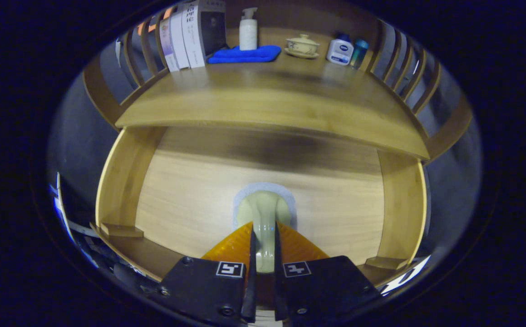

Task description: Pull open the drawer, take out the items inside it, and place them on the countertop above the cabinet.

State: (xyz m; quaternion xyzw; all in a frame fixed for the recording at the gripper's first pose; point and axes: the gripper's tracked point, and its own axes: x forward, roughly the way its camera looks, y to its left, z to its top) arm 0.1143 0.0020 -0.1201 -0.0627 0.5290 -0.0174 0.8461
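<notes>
Item in hand: I have the gripper (263, 247) closed on a pale green spoon (263, 217), both orange-backed fingers (233, 247) pressing its handle from either side. The handle runs straight down between the fingers; the rounded bowl sits just ahead of the fingertips. The spoon is a glossy, creamy green with a smooth ceramic-like surface, and its bowl looks broad and oval. A light grey ring or shadow outlines the bowl against the wood; I cannot tell whether the spoon touches the floor of the drawer (124, 181) or hangs just above it.

Drawer: pulled open, light wood, with side walls on either side and a dark shadow across its far part.

Countertop (272, 106): directly above the drawer, brown wood, with slatted rails at both sides. At its back I see upright boxes (190, 36), a white pump bottle (248, 29) on a blue cloth (244, 55), a lidded cup on a saucer (302, 46), a white and blue bottle (340, 50) and a teal container (359, 52).
</notes>
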